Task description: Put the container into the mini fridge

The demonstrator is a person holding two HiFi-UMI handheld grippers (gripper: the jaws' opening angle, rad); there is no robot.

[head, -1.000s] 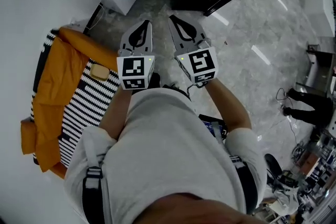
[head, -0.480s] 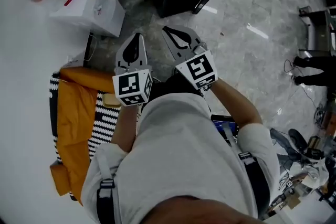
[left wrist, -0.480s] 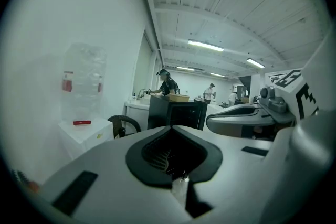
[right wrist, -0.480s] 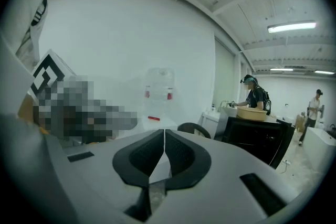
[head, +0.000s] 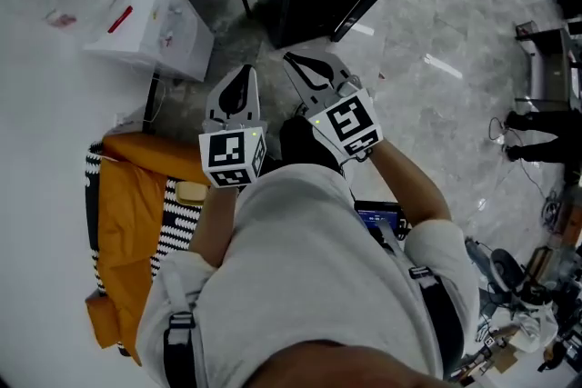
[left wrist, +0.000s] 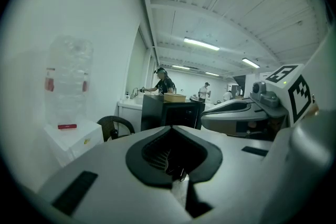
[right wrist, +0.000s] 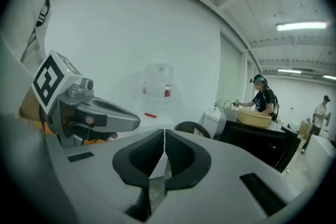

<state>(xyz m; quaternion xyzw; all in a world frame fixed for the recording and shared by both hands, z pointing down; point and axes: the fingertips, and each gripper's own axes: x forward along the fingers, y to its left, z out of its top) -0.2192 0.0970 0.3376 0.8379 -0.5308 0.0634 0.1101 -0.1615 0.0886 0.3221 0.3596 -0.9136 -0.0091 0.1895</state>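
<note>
**A:** Where is the container?

**B:** I take it to be the tan container (right wrist: 254, 115) on top of the black fridge (right wrist: 258, 143), well ahead of both tools. Neither one touches it. A person (right wrist: 263, 94) stands right beside it, arms reaching toward it.

**A:** What could go wrong from here?

**B:** A few things, I'd judge. That person is close enough that a reach for the container could bump an arm. A chair (right wrist: 192, 129) sits just beside the fridge on the approach side, so a low swing could clip it. The fridge front looks shut as far as I can tell, so lifting the container first would leave one tool to manage the door alone. The container also looks wide, so a pinch on one rim could tip it.

**A:** And the tools?

**B:** The left hand-held gripper (left wrist: 170, 128) has its jaws together with nothing between them. The right hand-held gripper (right wrist: 164, 131) is the same, pads meeting at the tips and empty. They point forward side by side, near each other but apart.
</note>
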